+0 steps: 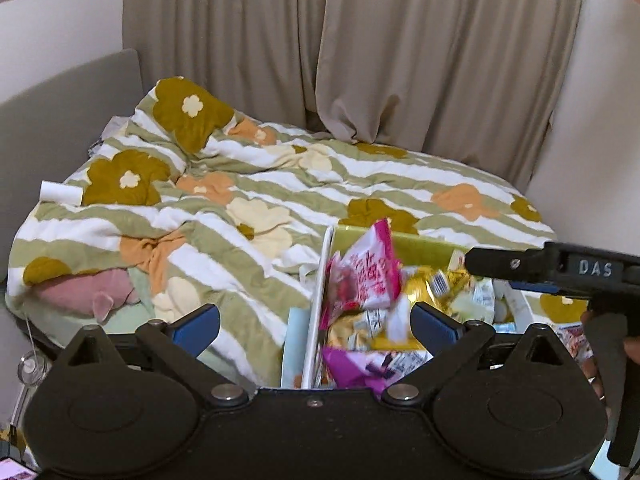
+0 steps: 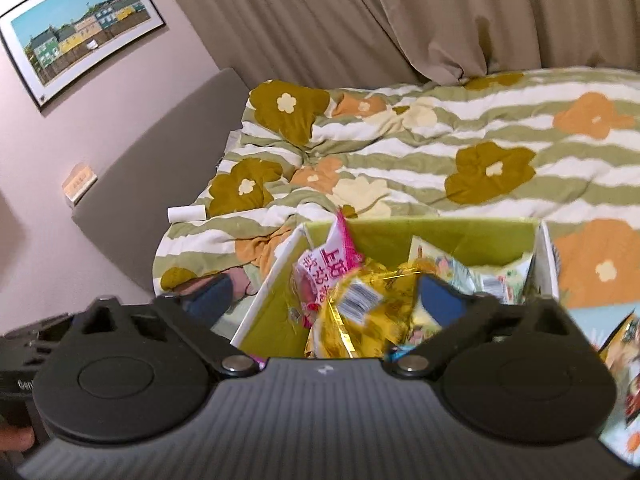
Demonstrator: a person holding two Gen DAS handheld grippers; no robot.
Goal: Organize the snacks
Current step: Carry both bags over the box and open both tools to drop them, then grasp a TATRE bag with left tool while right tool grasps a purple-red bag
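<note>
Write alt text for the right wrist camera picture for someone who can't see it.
The open right gripper hovers over a green-lined box of snack packets, among them a gold packet and a pink packet. The box sits on a bed with a flowered, striped duvet; beige curtains and a framed picture are behind.
</note>
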